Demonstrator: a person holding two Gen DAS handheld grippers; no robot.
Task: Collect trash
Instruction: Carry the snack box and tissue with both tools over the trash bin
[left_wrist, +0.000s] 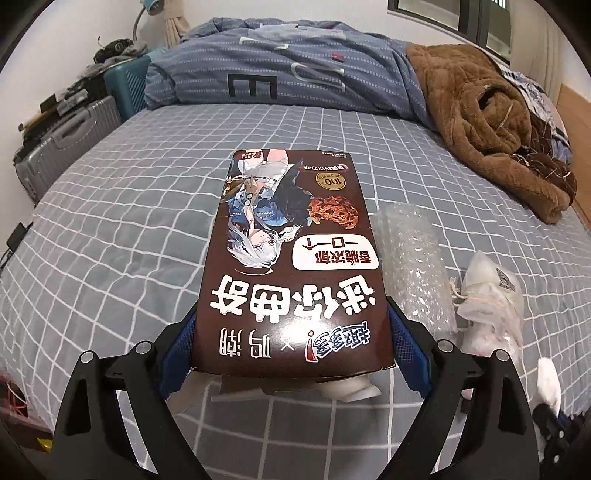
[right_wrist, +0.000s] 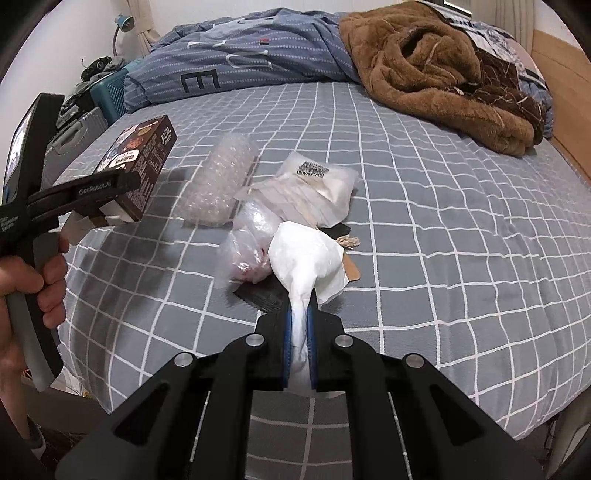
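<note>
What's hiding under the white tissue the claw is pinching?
Under the white tissue you can see clear plastic bags, a black serrated strip, and a brown tag peeking out. Anything directly beneath the tissue is covered.

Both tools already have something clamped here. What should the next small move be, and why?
Probably carry both loads off the bed to wherever trash goes; no bin shows. The left tool grips the brown cookie box clear of the sheet, and the right tool is shut on the white tissue. The bubble wrap roll and plastic bags must wait.
</note>
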